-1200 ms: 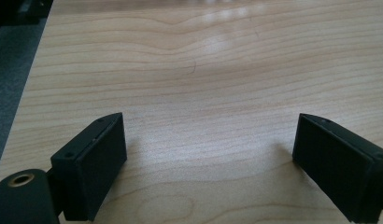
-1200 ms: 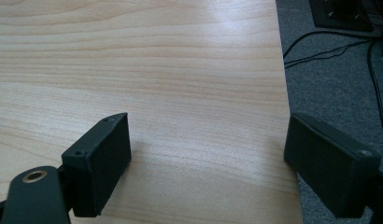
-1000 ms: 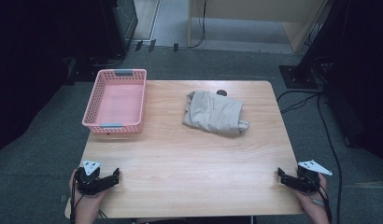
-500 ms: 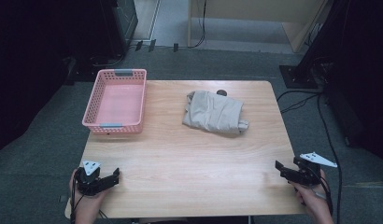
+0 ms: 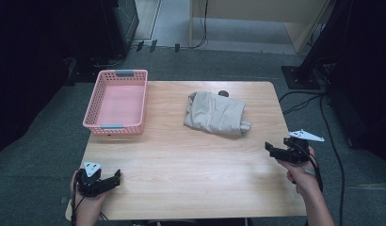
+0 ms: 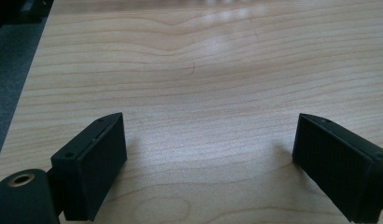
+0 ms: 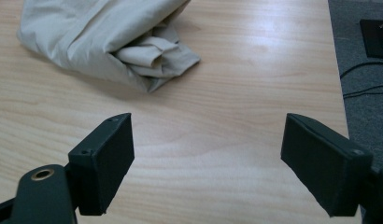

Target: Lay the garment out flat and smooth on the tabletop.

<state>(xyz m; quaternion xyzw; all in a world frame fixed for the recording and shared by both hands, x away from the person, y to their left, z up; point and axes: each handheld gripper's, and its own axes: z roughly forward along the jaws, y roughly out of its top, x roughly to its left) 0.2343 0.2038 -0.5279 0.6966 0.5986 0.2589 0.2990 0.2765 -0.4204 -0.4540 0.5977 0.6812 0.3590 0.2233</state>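
Right gripper (image 5: 269,149) lifted and advanced toward cloth (image 5: 214,113) since earlier frame, jaws wide, empty, aimed for pickup; cloth bunched mid-table beside basket (image 5: 116,127); left gripper (image 5: 116,175) parked, open.

This looks like a lab or recording room rather than a home. A plain wooden desk (image 5: 191,174) stands alone on grey carpet (image 5: 36,155), with black cables (image 5: 301,96) trailing across the floor, a black stand base (image 5: 301,75) at the right, dark equipment racks (image 5: 120,23) behind, and a pale wooden cabinet (image 5: 257,19) at the back.
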